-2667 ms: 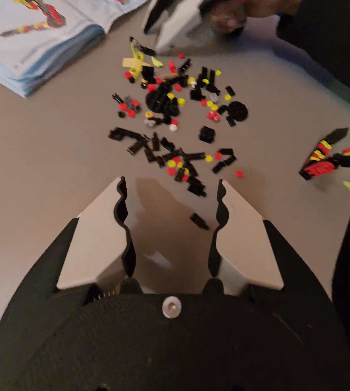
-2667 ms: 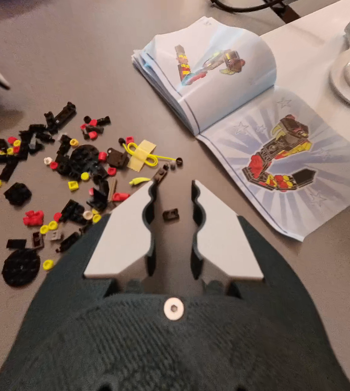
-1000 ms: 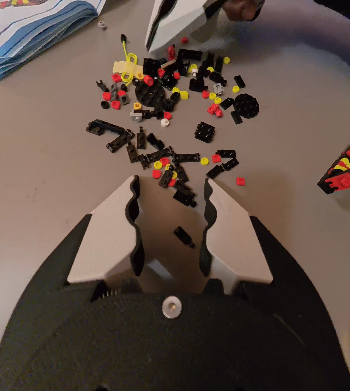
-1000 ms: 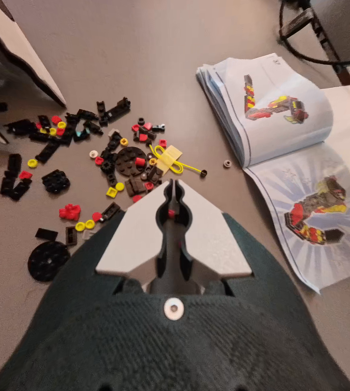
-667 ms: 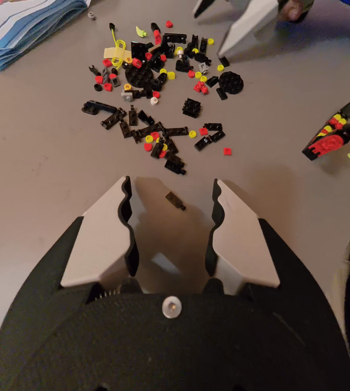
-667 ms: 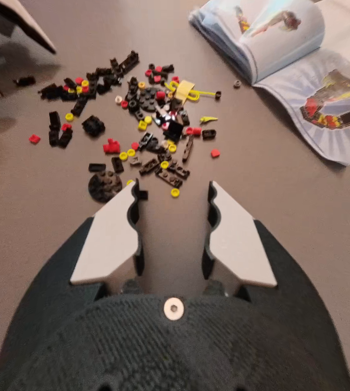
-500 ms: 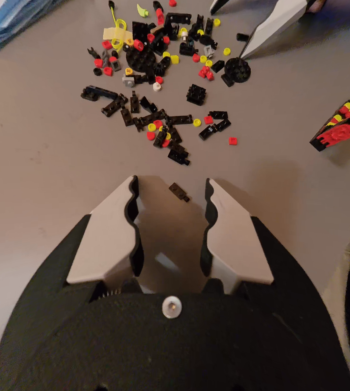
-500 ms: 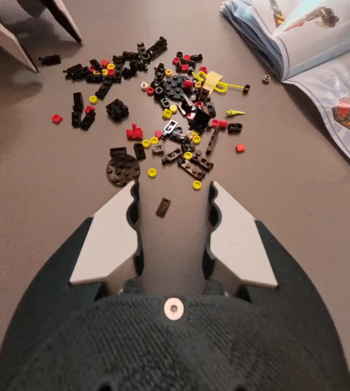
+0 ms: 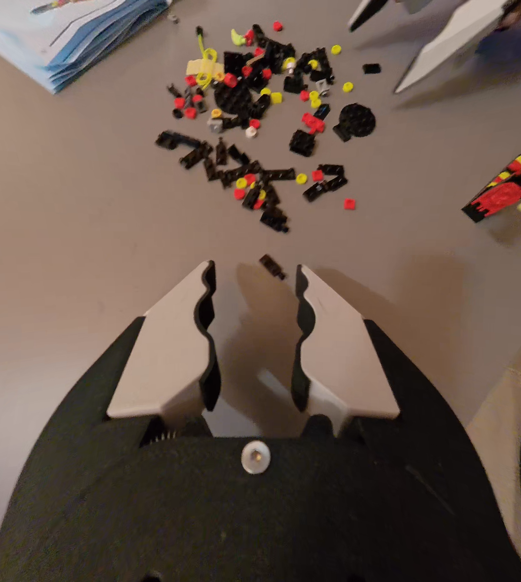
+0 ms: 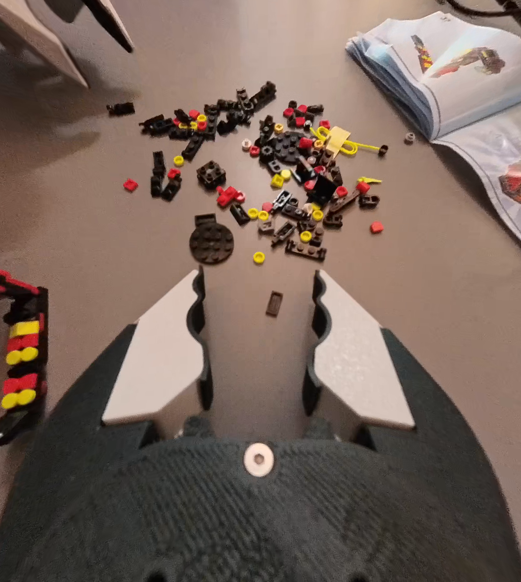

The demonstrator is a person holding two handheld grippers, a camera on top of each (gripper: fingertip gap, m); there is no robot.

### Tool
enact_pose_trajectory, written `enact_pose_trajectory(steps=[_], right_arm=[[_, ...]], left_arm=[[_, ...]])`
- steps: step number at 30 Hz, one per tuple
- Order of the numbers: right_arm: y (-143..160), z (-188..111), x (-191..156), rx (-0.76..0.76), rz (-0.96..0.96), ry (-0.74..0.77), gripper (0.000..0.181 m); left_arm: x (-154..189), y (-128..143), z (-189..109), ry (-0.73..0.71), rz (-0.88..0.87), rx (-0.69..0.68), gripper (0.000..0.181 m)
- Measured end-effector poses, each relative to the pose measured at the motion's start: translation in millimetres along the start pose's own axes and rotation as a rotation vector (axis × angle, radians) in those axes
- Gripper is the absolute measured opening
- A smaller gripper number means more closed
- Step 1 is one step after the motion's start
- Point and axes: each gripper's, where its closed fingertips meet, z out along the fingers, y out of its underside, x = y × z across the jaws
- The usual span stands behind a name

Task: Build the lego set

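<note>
Right gripper (image 10: 258,277) now stands wide and empty; 1 second ago its jaws were shut in the loose bricks (image 10: 265,170). A small dark plate (image 10: 274,303) lies between its fingers at 12 o'clock, probably the next pick. Left gripper (image 9: 254,267) is also wide, with a black piece (image 9: 271,266) at 12 o'clock.

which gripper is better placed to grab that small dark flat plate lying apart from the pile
Probably the right gripper. It is open, and the small dark plate lies on the table between its fingers. The left gripper is also open, but across the pile, facing a different black piece.
</note>
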Motion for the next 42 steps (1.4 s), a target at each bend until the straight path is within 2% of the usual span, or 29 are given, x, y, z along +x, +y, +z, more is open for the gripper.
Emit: enact_pose_trajectory(steps=[2, 4, 9, 13, 17, 21, 24, 28, 31, 34, 38, 42], right_arm=[[7.2, 2.4, -2.7, -0.011, 0.001, 0.016, 0.07], [12.1, 7.9, -4.3, -0.036, -0.004, 0.025, 0.071], [2.7, 21.1, -0.5, -0.046, 0.012, 0.029, 0.072], [-6.3, 32.3, 8.4, -0.047, 0.032, 0.042, 0.072], [-13.7, 37.4, 18.2, -0.042, 0.032, 0.082, 0.07], [-20.3, 18.5, -0.4, 0.0, -0.011, 0.052, 0.077], [-16.4, 12.3, -12.8, -0.003, -0.07, 0.063, 0.09], [-10.2, 23.7, -7.8, -0.047, -0.056, 0.077, 0.095], [-4.8, 30.1, -2.8, -0.076, 0.017, 0.042, 0.095], [-6.5, 33.8, 6.6, -0.054, 0.051, 0.062, 0.083], [-13.2, 40.9, 12.3, -0.048, 0.051, 0.068, 0.077], [-19.5, 30.6, 18.8, -0.011, 0.064, 0.073, 0.082]], left_arm=[[-9.0, 9.6, -0.1, -0.017, -0.039, -0.02, 0.031], [-6.4, 11.2, 4.7, 0.005, -0.047, -0.036, 0.03], [8.7, 10.4, 20.6, 0.028, -0.017, -0.083, 0.028], [10.5, 1.3, 30.6, 0.003, -0.019, -0.074, 0.021], [13.4, -12.0, 43.8, 0.016, -0.054, -0.045, 0.022], [20.1, -11.0, 26.8, 0.034, -0.033, -0.033, 0.038], [14.7, -10.5, 19.5, -0.004, -0.02, 0.003, 0.07], [29.9, -9.6, 40.3, 0.015, -0.08, -0.023, 0.096], [42.0, -16.3, 50.9, -0.023, -0.086, 0.0, 0.106], [36.3, -19.9, 58.9, -0.11, -0.086, -0.013, 0.102], [19.3, -31.2, 65.7, -0.182, -0.111, 0.002, 0.075], [18.2, -37.2, 55.5, -0.145, -0.14, 0.059, 0.073]])
